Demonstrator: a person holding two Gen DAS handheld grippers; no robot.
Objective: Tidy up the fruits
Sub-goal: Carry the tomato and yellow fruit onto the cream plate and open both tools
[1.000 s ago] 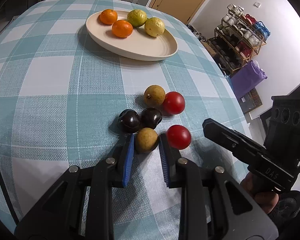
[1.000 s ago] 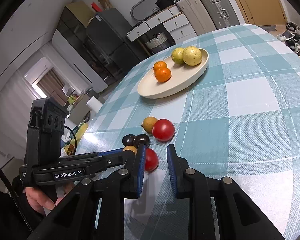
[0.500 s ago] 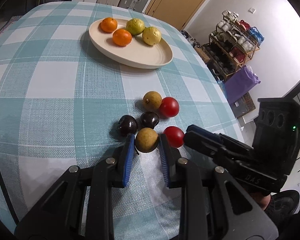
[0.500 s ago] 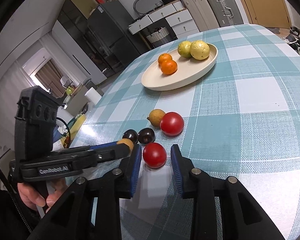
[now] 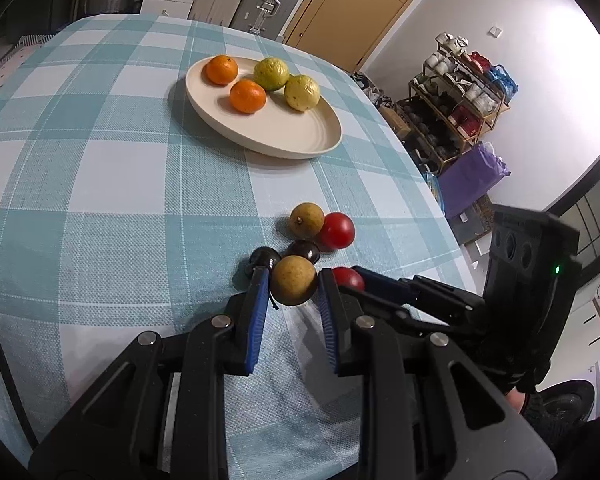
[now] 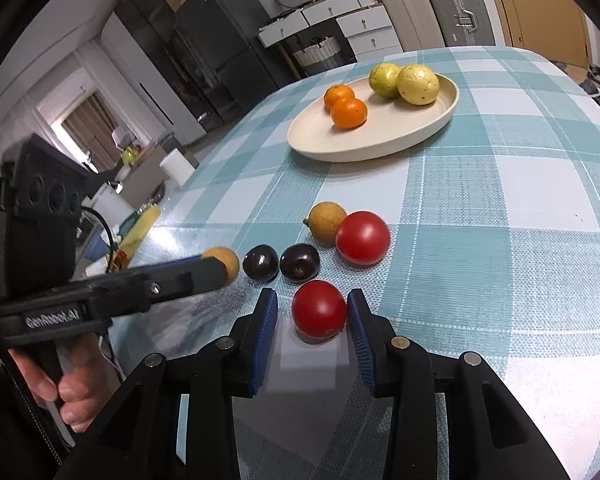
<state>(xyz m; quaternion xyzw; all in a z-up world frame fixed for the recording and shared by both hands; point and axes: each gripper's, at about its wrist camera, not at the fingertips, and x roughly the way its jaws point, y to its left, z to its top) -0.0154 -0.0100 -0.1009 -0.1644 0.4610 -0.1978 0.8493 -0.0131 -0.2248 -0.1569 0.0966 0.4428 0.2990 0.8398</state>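
Note:
My left gripper (image 5: pixel 293 286) is shut on a brown-yellow round fruit (image 5: pixel 293 285) and holds it just above the cloth. My right gripper (image 6: pixel 312 308) is open around a red tomato (image 6: pixel 319 309) that rests on the table; its right pad touches the tomato and the left pad stands apart. Two dark plums (image 6: pixel 261 262) (image 6: pixel 299 262), a second brown fruit (image 6: pixel 326 222) and a second tomato (image 6: pixel 362 237) lie beyond. A cream plate (image 6: pixel 380 144) farther back holds two oranges (image 6: pixel 349 112) and two yellow-green fruits (image 6: pixel 418 84).
The table has a teal and white checked cloth (image 5: pixel 100 184). Its right edge drops off toward a shoe rack (image 5: pixel 460 96) and a purple bag (image 5: pixel 472 176). In the right wrist view a white roll (image 6: pixel 178 166) and clutter sit past the table's left edge.
My left gripper has lifted the brown fruit slightly off the cloth. My right gripper has moved forward so the near tomato now sits between its jaws.

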